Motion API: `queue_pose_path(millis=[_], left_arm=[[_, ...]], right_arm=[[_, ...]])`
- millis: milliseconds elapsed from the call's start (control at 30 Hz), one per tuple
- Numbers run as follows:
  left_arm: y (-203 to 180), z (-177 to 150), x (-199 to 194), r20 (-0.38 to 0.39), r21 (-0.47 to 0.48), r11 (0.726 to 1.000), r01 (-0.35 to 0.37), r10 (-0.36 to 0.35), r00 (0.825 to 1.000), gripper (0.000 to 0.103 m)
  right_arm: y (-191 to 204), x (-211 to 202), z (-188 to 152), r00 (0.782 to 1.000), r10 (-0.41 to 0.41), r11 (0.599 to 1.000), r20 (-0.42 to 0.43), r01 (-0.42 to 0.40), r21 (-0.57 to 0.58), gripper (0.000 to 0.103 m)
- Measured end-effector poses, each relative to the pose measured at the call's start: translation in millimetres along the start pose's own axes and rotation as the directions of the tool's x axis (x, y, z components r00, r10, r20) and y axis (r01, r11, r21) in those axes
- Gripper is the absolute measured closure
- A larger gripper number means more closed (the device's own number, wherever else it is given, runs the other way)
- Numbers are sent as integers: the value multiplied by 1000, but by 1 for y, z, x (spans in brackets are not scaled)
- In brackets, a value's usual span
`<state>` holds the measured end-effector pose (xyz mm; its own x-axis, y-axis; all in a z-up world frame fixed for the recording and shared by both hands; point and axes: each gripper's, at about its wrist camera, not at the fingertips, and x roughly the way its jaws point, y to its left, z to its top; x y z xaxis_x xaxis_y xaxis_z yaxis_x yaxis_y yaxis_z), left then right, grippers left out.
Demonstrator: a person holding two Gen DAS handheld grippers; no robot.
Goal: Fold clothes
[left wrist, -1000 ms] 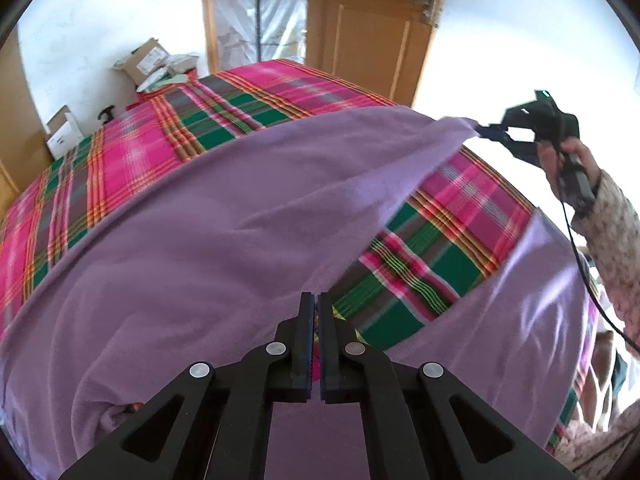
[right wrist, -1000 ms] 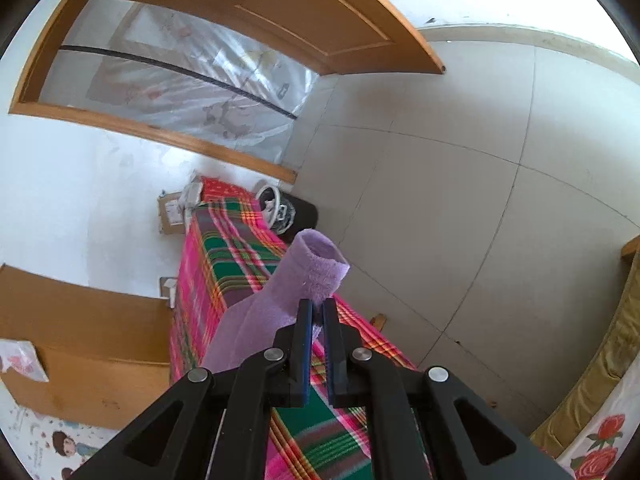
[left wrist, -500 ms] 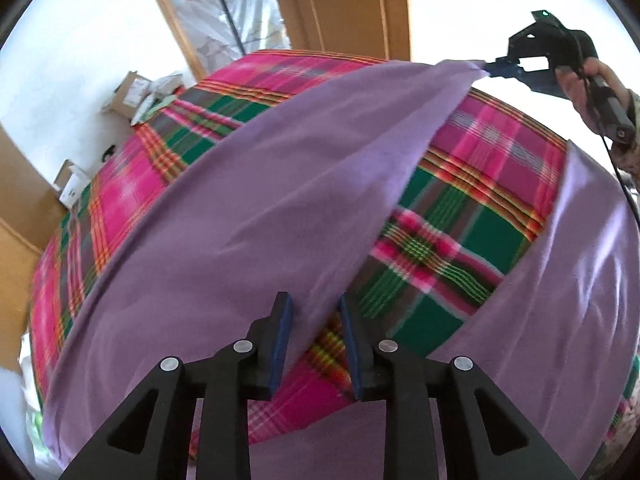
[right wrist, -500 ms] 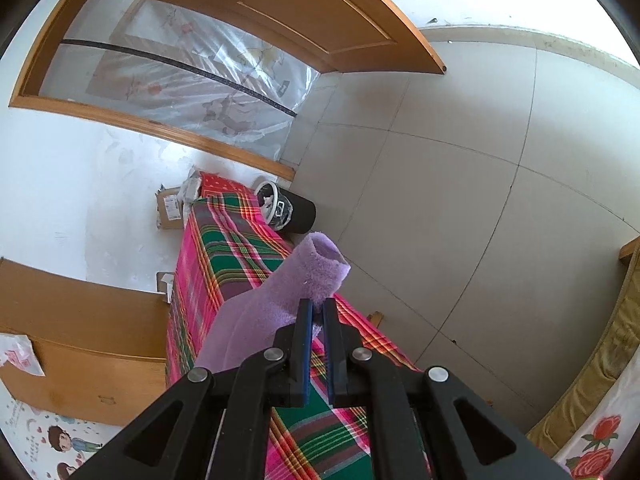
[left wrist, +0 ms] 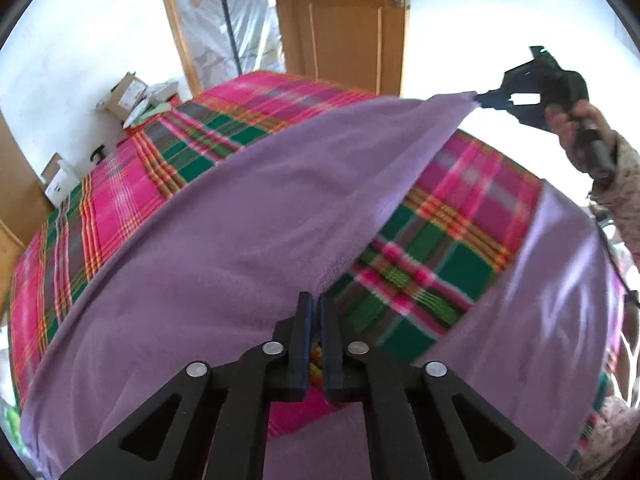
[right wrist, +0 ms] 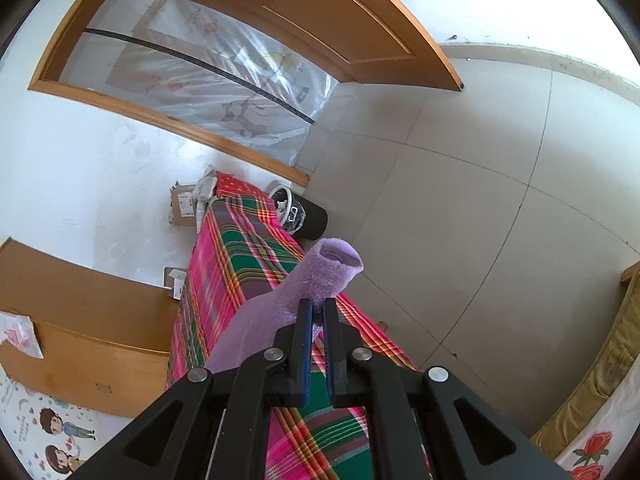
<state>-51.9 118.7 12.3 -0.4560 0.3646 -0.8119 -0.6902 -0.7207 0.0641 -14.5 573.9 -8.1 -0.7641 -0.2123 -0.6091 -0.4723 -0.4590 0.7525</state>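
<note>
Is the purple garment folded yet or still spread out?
Mostly spread out. The purple garment lies wide across the plaid cloth, with one sleeve pulled up and held taut between the right gripper and left gripper.

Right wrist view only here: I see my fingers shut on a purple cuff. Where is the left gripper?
Observer: The left gripper is at the sleeve's near edge, its fingers closing on that edge.
Operator: Is the sleeve slack?
Observer: No, it runs stretched from the left gripper to the right gripper, its far end lifted off the plaid cover.
Operator: And the rest of the purple garment?
Observer: Its body lies spread on the cover, on the right side of the left wrist view.
</note>
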Motion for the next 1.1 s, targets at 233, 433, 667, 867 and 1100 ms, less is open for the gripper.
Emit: queue_pose_path(millis=[233, 433, 667, 867, 1100], left_arm=[[-5, -9, 4, -33, 0, 999, 53, -53, 998, 100], [-6, -11, 11, -58, 8, 999, 51, -50, 997, 100], [12, -17, -11, -6, -111, 986, 122, -124, 992, 96], [55, -34, -55, 98, -250, 960, 127, -105, 990, 83], [136, -77, -75, 79, -456, 890, 2, 39, 996, 83]], right_arm=[[-17, -7, -10, 990, -137, 990, 42, 139, -34, 96], [-8, -13, -19, 980, -182, 976, 78, 190, -109, 96], [60, 28, -61, 985, -168, 913, -27, 145, -382, 89], [119, 34, -106, 970, -230, 745, 74, 224, -629, 87], [152, 58, -164, 966, -257, 634, -32, 144, -760, 86]])
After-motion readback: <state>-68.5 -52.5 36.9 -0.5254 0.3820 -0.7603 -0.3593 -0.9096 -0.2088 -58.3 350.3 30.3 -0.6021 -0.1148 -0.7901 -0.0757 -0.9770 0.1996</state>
